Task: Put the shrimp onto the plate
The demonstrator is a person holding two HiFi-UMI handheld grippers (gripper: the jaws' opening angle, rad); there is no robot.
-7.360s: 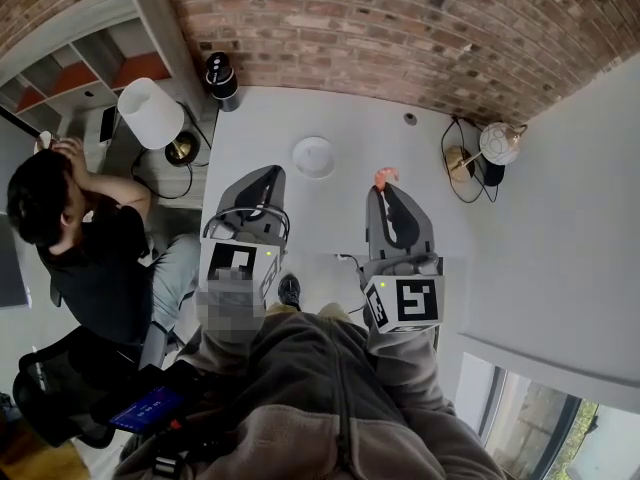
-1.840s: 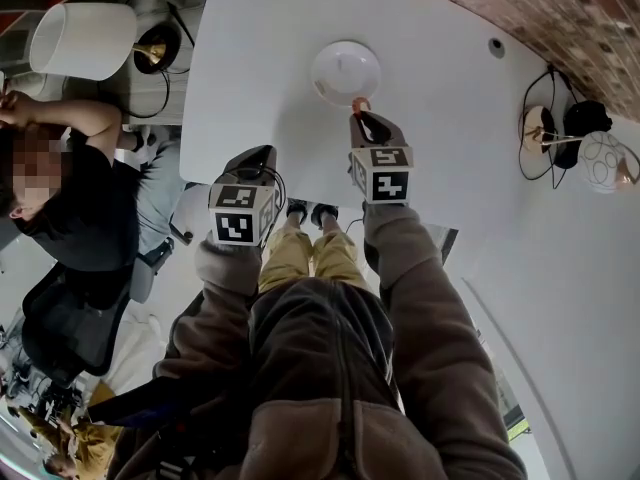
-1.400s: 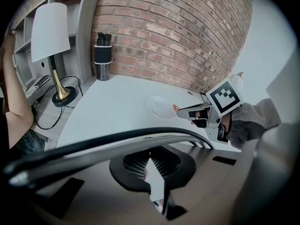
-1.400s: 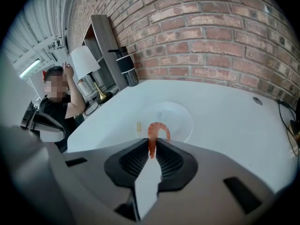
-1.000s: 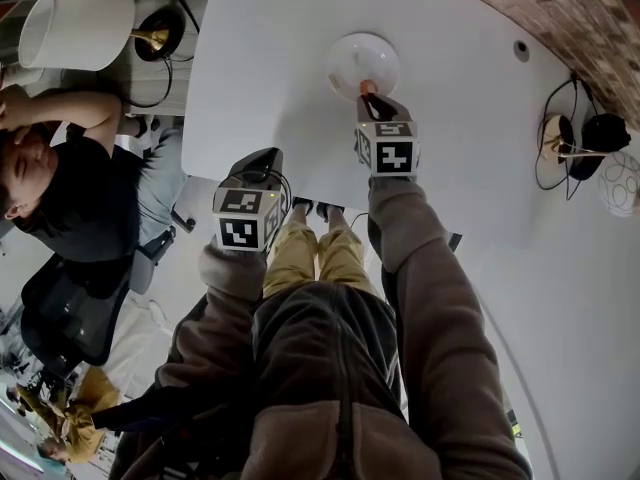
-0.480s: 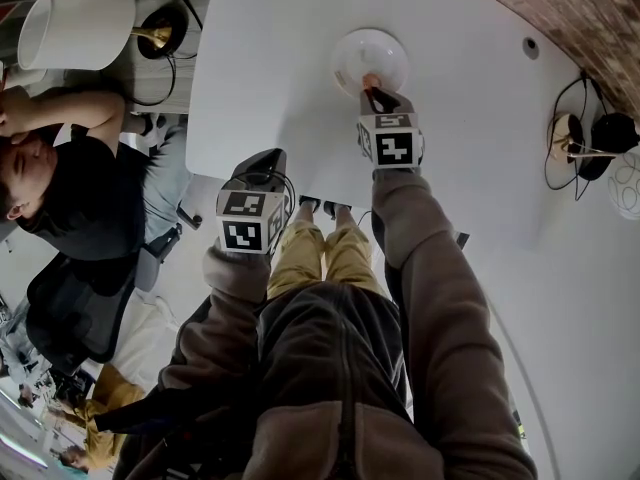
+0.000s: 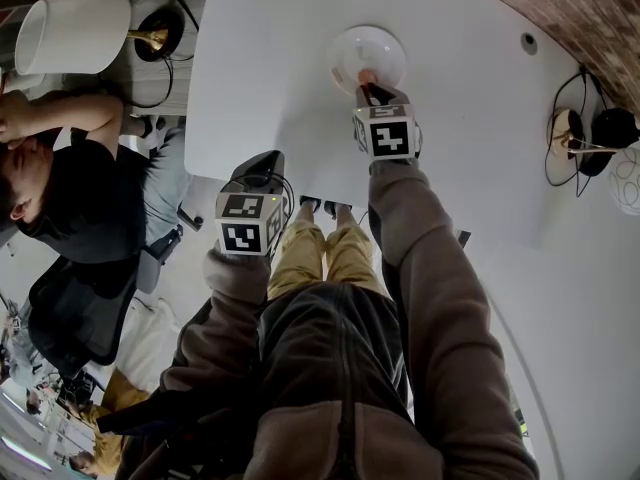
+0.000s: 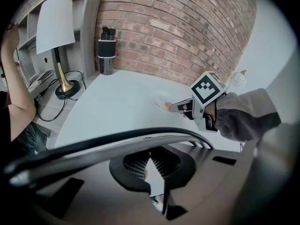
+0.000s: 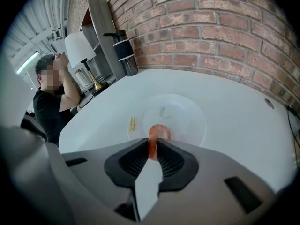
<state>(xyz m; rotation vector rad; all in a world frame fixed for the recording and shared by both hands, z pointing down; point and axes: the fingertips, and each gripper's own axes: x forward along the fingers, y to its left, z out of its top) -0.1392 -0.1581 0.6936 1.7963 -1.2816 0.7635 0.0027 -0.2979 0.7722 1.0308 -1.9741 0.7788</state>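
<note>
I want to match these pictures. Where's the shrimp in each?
Head view: shrimp top middle, at the right tool's tip.
Left gripper view: tiny, right of centre.
Right gripper view: centre, pinched by that tool.
Shared landmark: the white plate by it.

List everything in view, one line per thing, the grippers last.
table: one, white, centre
plate: one, white, table's far part
shrimp: one, orange-pink, held at plate's near rim
lamp: one, white shade, brass base, left of table
tumbler: one, black-grey, by brick wall
cabled objects: count unclear, black and brass, far right
seated person: one, black shirt, left
right gripper: one, grey, shut on shrimp
left gripper: one, grey, shut, empty, by table's near edge
</note>
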